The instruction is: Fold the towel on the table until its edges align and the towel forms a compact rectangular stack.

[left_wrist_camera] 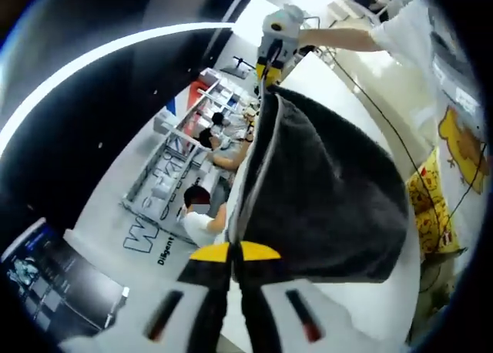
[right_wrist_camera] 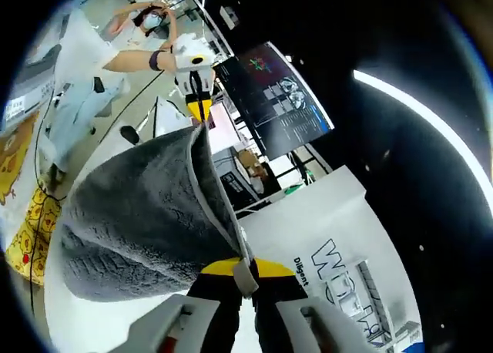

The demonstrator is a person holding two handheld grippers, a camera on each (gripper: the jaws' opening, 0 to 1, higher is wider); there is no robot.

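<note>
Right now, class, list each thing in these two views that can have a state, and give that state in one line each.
Towel: lifted off the table, stretched between both grippers, hanging doubled over.
Left gripper: shut on the towel's edge.
Right gripper: shut on the towel's edge.
Table: white, below the hanging towel.
Wall screen: switched on, showing graphics.

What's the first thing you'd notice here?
A big grey towel hangs stretched in the air between two tools. The left tool pinches one corner at the bottom of its view, and the right tool pinches the other. Far behind, a bright curved light glows on the dark ceiling.
</note>
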